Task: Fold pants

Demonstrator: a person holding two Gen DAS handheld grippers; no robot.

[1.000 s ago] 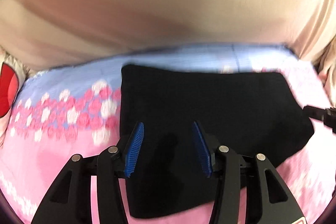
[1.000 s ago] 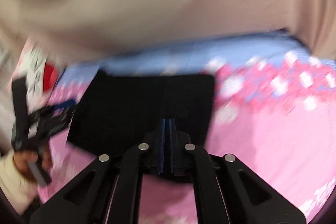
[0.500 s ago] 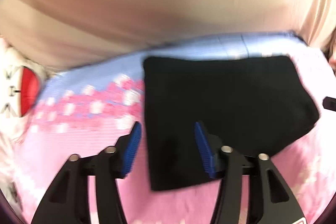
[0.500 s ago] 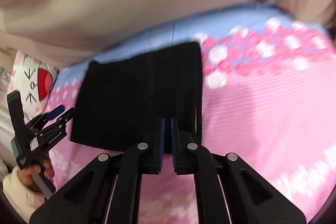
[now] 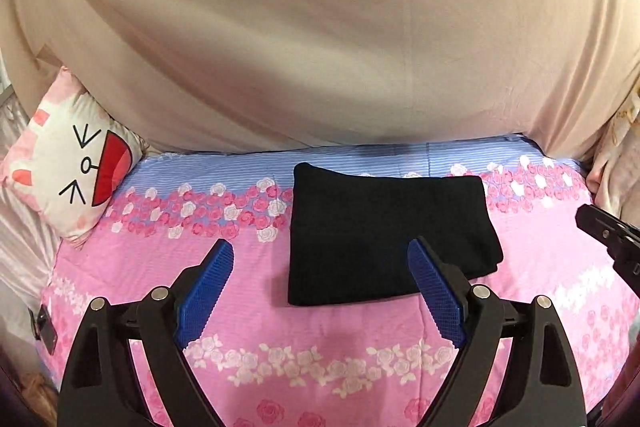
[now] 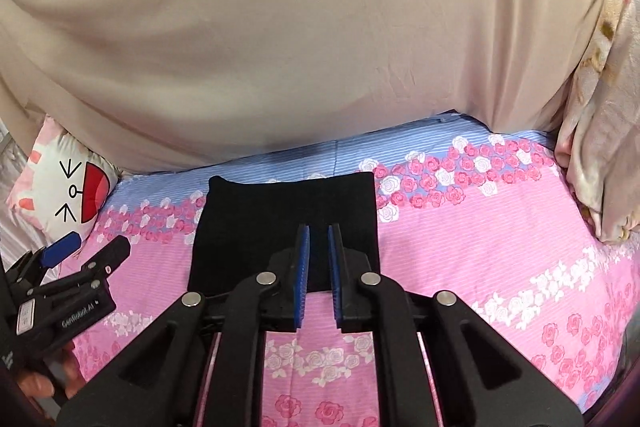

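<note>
Only in right view: hand point(image 6: 38, 383) beside folded pants point(image 6: 286, 223).

"GenRobot.AI" in white letters on black body of left tool point(image 6: 86, 251), seen from right wrist view; small white label beside it too small to read

Folded pants point(image 5: 384, 231) flat on bedsheet point(image 5: 248, 307), pillow point(image 5: 72, 167) far left, curtain point(image 5: 320, 27) behind.

Matt black cloth pants point(image 5: 384, 231) on printed cotton-like bedsheet point(image 5: 280, 355); smooth beige fabric drape point(image 5: 320, 39); left gripper point(image 5: 320, 275) of matt black plastic, ribbed blue pads point(image 5: 206, 293).
</note>
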